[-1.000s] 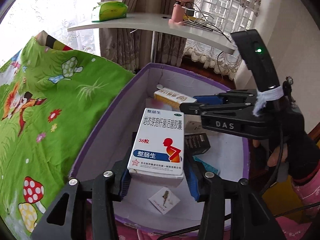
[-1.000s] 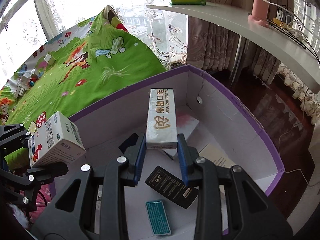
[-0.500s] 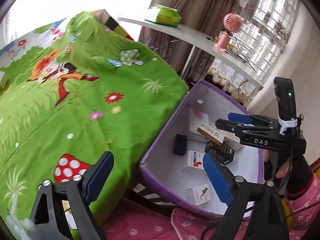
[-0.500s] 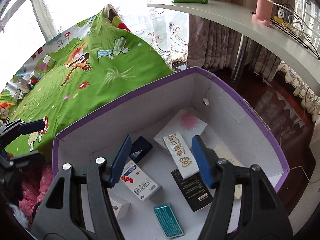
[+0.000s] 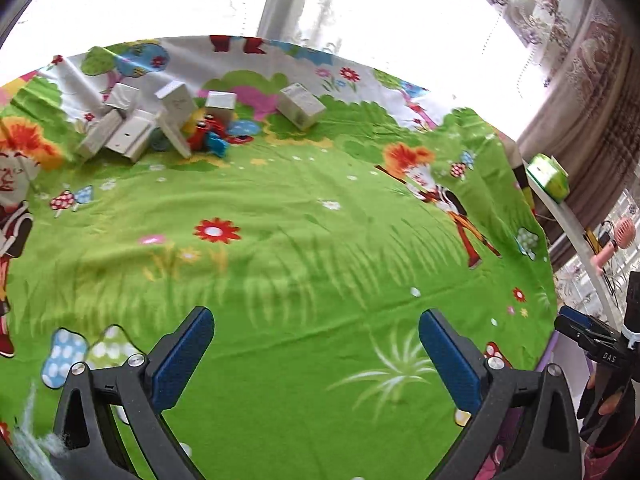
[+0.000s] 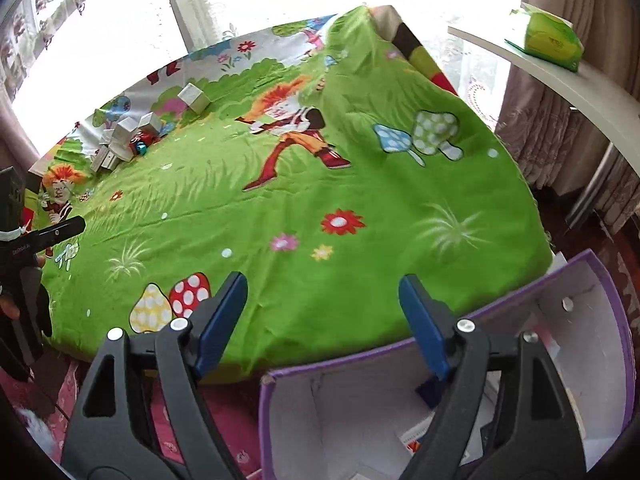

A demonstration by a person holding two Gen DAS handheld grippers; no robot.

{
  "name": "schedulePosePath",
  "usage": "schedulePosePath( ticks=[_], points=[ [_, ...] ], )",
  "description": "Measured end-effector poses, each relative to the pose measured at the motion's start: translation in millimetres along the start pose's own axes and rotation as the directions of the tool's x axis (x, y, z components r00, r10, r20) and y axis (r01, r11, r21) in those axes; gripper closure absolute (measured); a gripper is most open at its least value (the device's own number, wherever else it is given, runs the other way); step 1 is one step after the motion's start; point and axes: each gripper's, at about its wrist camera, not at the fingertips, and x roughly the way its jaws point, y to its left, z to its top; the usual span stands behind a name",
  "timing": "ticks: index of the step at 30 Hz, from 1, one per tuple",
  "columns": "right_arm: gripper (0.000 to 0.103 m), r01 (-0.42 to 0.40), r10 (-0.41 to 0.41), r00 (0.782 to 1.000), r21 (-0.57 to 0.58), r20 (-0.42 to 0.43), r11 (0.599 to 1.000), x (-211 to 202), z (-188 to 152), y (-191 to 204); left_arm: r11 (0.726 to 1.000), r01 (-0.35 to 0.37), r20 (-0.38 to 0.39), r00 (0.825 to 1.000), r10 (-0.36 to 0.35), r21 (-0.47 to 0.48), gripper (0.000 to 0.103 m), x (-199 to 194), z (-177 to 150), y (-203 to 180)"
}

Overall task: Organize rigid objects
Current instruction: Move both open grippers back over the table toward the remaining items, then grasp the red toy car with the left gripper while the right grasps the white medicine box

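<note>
Two hand-held grippers, my left hand-held gripper (image 5: 316, 356) and my right hand-held gripper (image 6: 322, 320), have jaws opening wide, nothing between them. Below my right one sits the purple box (image 6: 616, 320). Far across the green bed sheet (image 5: 300, 248), small cartons (image 5: 136, 128) lie jumbled, long axes pointing every way.

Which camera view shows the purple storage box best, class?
The right wrist view: the purple box shows its rim, white inner walls and some contents beside the green bedsheet. The left wrist view catches only a purple sliver at the right edge.
</note>
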Motion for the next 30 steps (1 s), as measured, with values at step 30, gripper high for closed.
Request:
schedulePosePath(
  ticks=[30],
  points=[
    [0.02,-0.133,0.117,0.984,-0.122,-0.132,0.984,249.2,188.4,156.1,0.957,-0.217,0.021,0.974,0.226,-0.193,0.0,23.3,-2.7,113.4]
  ],
)
